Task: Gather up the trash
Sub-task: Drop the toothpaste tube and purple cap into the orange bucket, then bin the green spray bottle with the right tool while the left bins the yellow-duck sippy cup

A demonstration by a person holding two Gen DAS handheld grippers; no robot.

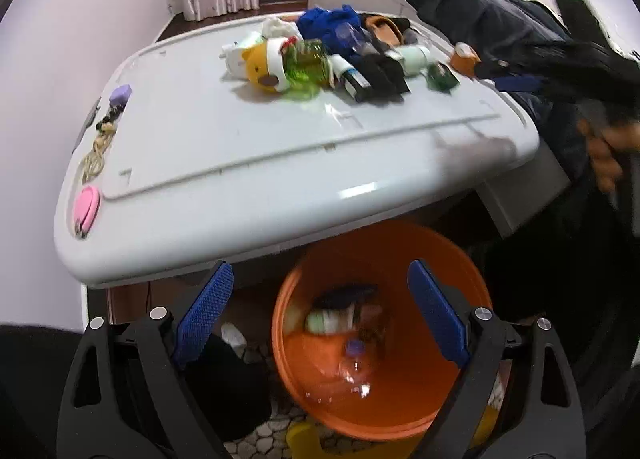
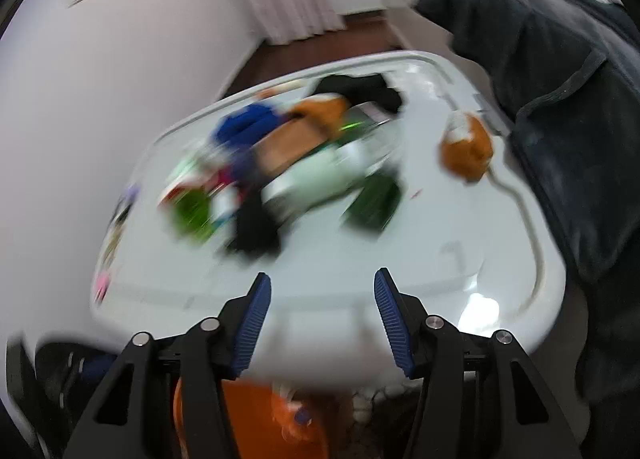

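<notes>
Looking at the trash first: most of it sits in one pile (image 1: 332, 55) on the white table (image 1: 240, 147), up around 12 o'clock in the left wrist view. I can make out a green plastic bottle (image 1: 306, 65), a small white tube (image 1: 340, 67), some black cloth (image 1: 380, 77) and a yellow plush toy (image 1: 262, 67), all touching or overlapping. My guess is everything here is light. The bottle looks thin and crushable, probably a bit slick, so I'd pinch it across the body near the neck. The cloth is soft, grab a bunched fold anywhere.

Some stuff is already in the orange bucket (image 1: 400, 259) below the table edge, at about 6 o'clock, including a clear bottle with a purple cap (image 1: 354, 359).

Left gripper (image 1: 320, 315) hangs over the bucket with its blue pads (image 1: 204, 315) spread wide, nothing between them. Right gripper (image 2: 322, 323) is also spread and empty, pointing at the pile from the near table edge; that view is badly motion-blurred, so details are mush. An orange roll (image 2: 466, 151) sits alone at roughly 2 o'clock, next to a dark jacket (image 2: 560, 79).
</notes>
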